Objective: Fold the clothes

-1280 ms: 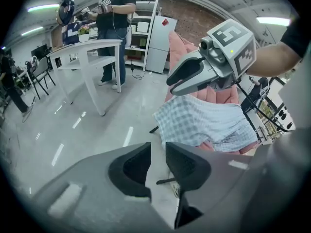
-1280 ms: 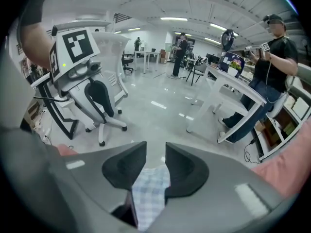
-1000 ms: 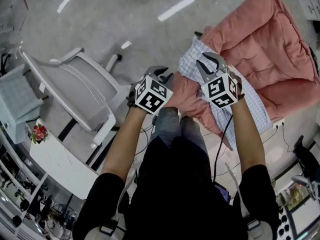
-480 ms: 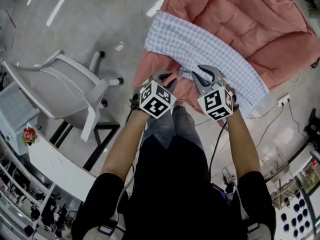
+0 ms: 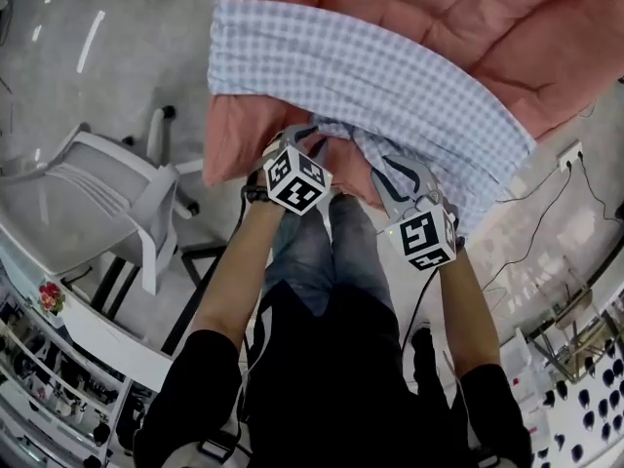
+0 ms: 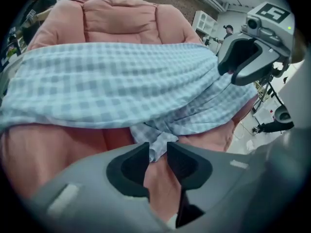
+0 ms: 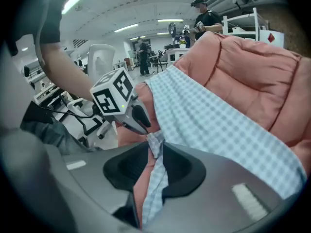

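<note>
over the last second the whole scene has swung round: the white swivel chair [image 5: 107, 178], which filled the left middle, now sits at the left edge, and the salmon-pink quilted cushion [image 5: 458, 18], then off at the far right, lies straight ahead. both hands have come down to its near side. the left gripper [image 5: 308, 136] is at the near edge of the light blue-and-white checked cloth [image 5: 370, 66], with its fingers [image 6: 138, 154] closed on a small bunched tuck of that fabric. just to its right, the right gripper [image 5: 382, 175] has its fingers closed on the same edge, a strip of cloth running down between them. i judge that the grasp is made and the fold can begin, with the near edge ready to be lifted and carried over toward the far one. the cloth lies across the cushion as a wide band from far left to near right. its left end is fairly square and flat, and long soft creases run along its length. the near middle is drawn into puckered gathers where the two grippers hold it, and the right end seems to drape over the cushion's near right side.
</note>
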`<state>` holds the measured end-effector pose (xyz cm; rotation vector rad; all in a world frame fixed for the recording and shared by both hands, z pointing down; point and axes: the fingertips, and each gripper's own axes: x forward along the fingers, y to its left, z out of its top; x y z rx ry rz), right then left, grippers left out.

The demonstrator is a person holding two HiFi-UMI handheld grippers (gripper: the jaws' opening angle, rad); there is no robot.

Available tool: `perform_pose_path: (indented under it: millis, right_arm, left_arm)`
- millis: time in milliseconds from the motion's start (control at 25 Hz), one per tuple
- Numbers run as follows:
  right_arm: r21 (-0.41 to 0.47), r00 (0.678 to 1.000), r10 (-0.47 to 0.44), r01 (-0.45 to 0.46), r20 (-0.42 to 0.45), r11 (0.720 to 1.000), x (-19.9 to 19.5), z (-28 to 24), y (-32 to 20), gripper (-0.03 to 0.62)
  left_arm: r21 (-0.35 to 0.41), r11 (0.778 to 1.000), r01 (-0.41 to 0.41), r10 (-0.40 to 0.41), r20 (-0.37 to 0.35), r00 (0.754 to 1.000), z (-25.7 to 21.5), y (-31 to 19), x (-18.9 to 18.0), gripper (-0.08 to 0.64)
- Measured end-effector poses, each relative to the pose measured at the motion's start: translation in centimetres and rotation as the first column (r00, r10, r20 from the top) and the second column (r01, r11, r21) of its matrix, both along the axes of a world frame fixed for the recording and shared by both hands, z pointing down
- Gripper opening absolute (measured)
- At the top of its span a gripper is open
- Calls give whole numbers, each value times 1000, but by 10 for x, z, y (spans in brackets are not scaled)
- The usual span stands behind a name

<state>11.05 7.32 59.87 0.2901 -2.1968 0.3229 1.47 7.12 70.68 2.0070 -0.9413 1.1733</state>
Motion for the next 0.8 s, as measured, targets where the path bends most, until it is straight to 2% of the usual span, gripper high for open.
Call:
perform_pose_path:
  millis: [120, 240, 440, 480, 600, 720, 800]
  right_arm:
    - [-37, 999, 35, -34, 11, 999, 12, 14, 10, 104]
    - [-66, 998, 66, -66, 4, 996, 20, 24, 20, 104]
    - [-88, 995, 101, -101, -1, 991, 18, 34, 34, 104]
    - [-93, 994, 110, -110, -1, 990, 17, 36, 36, 103]
    - [-109, 992, 128, -127, 5, 986, 18, 39, 34, 100]
    - [-119, 993, 118, -115, 25, 986, 12, 35, 27, 92]
    - [-123, 994, 103, -99, 25, 987, 7, 33, 27, 91]
  left_arm:
    - [0, 999, -46, 46, 56, 997, 29, -6, 2, 151]
    - [-14, 997, -78, 79, 76, 994, 46, -6, 5, 210]
    - [-41, 992, -117, 120, 89, 989, 64, 1, 0, 215]
    - [-50, 990, -130, 135, 92, 987, 67, 4, -1, 200]
    - [-81, 980, -182, 189, 91, 978, 69, 12, 7, 41]
    - [-95, 973, -210, 217, 79, 973, 60, 18, 14, 25]
    - [-86, 977, -195, 201, 74, 977, 46, 20, 10, 22]
